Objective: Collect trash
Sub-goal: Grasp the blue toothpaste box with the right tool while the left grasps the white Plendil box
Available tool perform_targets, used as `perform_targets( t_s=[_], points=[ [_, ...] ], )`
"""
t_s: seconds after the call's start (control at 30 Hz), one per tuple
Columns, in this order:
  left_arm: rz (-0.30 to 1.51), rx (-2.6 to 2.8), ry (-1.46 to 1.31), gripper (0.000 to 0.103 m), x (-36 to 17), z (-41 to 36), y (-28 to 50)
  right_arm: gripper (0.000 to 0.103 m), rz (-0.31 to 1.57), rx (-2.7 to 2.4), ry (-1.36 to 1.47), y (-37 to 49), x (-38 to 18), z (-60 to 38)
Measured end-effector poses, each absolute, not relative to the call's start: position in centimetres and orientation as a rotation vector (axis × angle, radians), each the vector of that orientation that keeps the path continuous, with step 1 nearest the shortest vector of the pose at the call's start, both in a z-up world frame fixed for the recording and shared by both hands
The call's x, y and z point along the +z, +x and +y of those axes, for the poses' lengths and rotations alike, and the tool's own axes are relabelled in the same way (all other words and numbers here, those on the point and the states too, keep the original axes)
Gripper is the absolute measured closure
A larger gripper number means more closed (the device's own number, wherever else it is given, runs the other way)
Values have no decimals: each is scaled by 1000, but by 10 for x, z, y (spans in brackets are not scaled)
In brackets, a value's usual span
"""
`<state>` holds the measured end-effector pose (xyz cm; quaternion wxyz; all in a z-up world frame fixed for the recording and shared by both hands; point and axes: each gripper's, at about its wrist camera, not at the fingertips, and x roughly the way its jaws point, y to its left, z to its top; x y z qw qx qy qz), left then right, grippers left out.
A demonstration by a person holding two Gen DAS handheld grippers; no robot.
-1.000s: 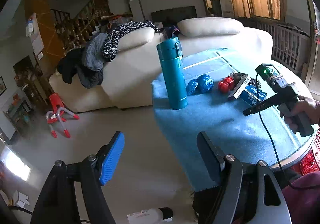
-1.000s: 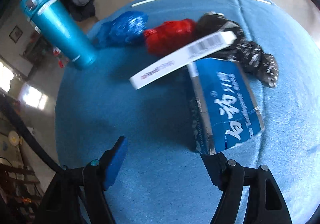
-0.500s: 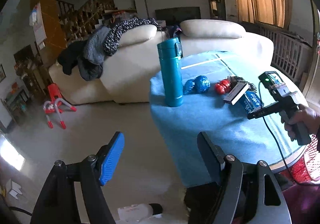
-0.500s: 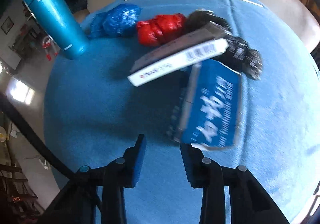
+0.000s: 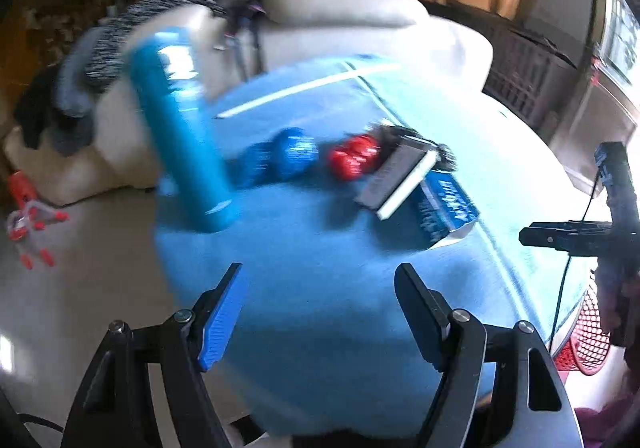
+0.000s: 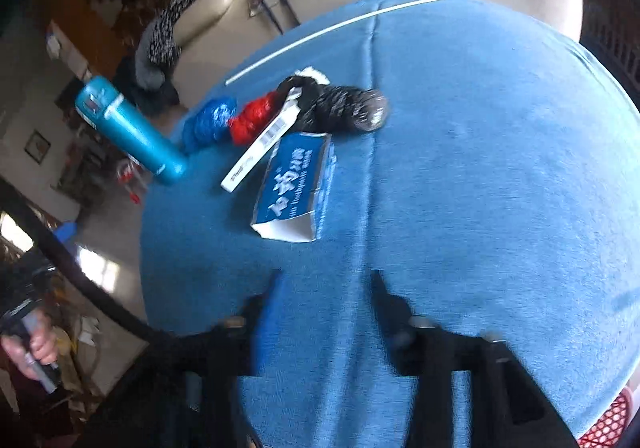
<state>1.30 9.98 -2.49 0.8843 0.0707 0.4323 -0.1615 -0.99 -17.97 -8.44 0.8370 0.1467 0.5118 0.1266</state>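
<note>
Trash lies on a round table with a blue cloth (image 5: 320,288) (image 6: 480,168): a blue carton (image 5: 446,210) (image 6: 294,184), a flat white-edged box (image 5: 396,178) (image 6: 260,146) leaning on it, a crumpled red wrapper (image 5: 352,156) (image 6: 252,118), a crumpled blue wrapper (image 5: 286,156) (image 6: 210,120) and a black speckled wrapper (image 6: 340,108). My left gripper (image 5: 318,300) is open and empty above the table's near edge. My right gripper (image 6: 324,296) is partly open and empty, a short way in front of the carton; it shows at the right in the left wrist view (image 5: 524,236).
A tall teal flask (image 5: 180,128) (image 6: 132,132) stands at the table's left edge. A cream sofa (image 5: 340,20) with clothes lies behind the table. A red mesh basket (image 5: 586,340) (image 6: 608,424) sits below the table's right edge.
My left gripper has swung in over the table towards the trash. My right gripper has pulled back from the blue carton and opened a little; the carton stays on the cloth.
</note>
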Motion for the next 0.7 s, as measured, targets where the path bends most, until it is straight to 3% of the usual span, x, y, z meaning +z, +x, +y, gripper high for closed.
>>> perform_targets(
  t_s=[0.27, 0.57, 0.6, 0.63, 0.7],
  points=[
    [978, -315, 197, 27, -51, 70, 62, 31, 1056, 334, 398, 21, -79, -179],
    [1006, -299, 271, 27, -56, 68, 77, 32, 1183, 249, 171, 80, -110, -104],
    [1003, -320, 277, 27, -57, 62, 81, 33, 1187, 237, 150, 80, -113, -101],
    [1003, -341, 279, 27, -57, 58, 84, 44, 1193, 230, 137, 80, -116, -99],
    [1008, -412, 283, 27, -58, 45, 95, 45, 1182, 223, 175, 74, -119, -108]
  ],
)
